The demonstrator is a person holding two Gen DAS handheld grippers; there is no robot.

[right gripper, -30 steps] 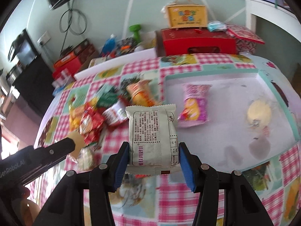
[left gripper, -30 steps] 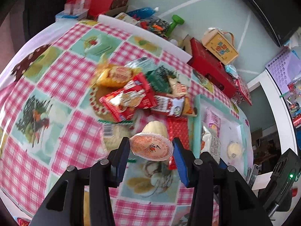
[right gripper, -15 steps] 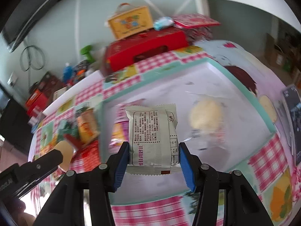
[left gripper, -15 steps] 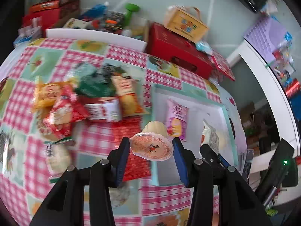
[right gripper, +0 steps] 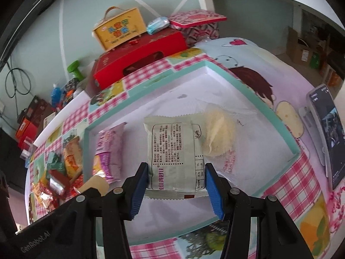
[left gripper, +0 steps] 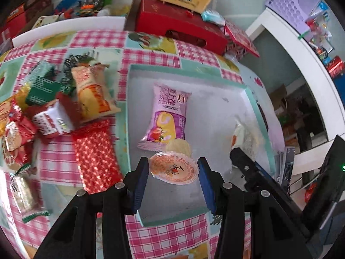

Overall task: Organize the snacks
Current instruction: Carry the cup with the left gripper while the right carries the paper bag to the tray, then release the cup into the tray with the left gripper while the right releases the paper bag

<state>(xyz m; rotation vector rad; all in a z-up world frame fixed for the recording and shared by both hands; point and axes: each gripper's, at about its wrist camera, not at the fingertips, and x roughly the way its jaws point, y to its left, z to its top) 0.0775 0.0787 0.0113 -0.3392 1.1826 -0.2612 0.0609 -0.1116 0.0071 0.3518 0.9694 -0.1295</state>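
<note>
Both pairs of fingers are loaded: your left gripper [left gripper: 173, 173] pinches a jelly cup [left gripper: 174, 169] by its rim, and your right gripper [right gripper: 176, 185] clamps a pale cracker packet [right gripper: 175, 155] by its lower edges. Each hangs above the white tray [right gripper: 278, 118], so you look to be mid-delivery, bringing snacks over from the loose pile [left gripper: 54, 108] off to the left of your left fingers. Just ahead of the cup lies a purple packet [left gripper: 167, 112]; ahead and right of the cracker packet sits a round yellowish snack [right gripper: 217, 138] in clear wrap. Next, you likely need to lower each item onto bare tray floor beside those, then ease the fingers apart.
</note>
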